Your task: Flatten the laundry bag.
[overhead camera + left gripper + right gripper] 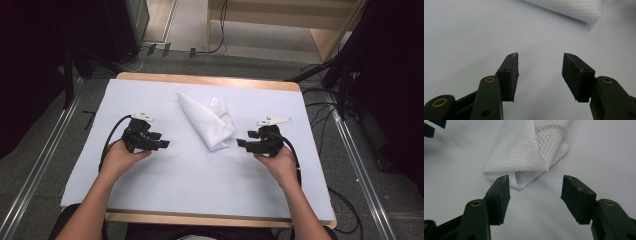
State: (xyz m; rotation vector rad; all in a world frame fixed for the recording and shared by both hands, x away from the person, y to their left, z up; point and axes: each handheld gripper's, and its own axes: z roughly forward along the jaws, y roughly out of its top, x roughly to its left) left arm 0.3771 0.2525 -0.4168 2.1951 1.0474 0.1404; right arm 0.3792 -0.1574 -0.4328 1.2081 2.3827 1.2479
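The white cloth [209, 122] lies between both open, empty claws, its long side pointing away, closer to the right claw [242, 143] than the left claw [165, 144].

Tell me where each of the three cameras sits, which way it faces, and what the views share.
High view: above the person's side, looking forward and down on the table; forearms, hands, left tool and right tool show.
Left gripper view: rides the left tool, facing along its open jaws over the bare table cover toward the cloth's edge.
Right gripper view: rides the right tool, open jaws facing the cloth's near corner.
Shared: all three show the folded white cloth.
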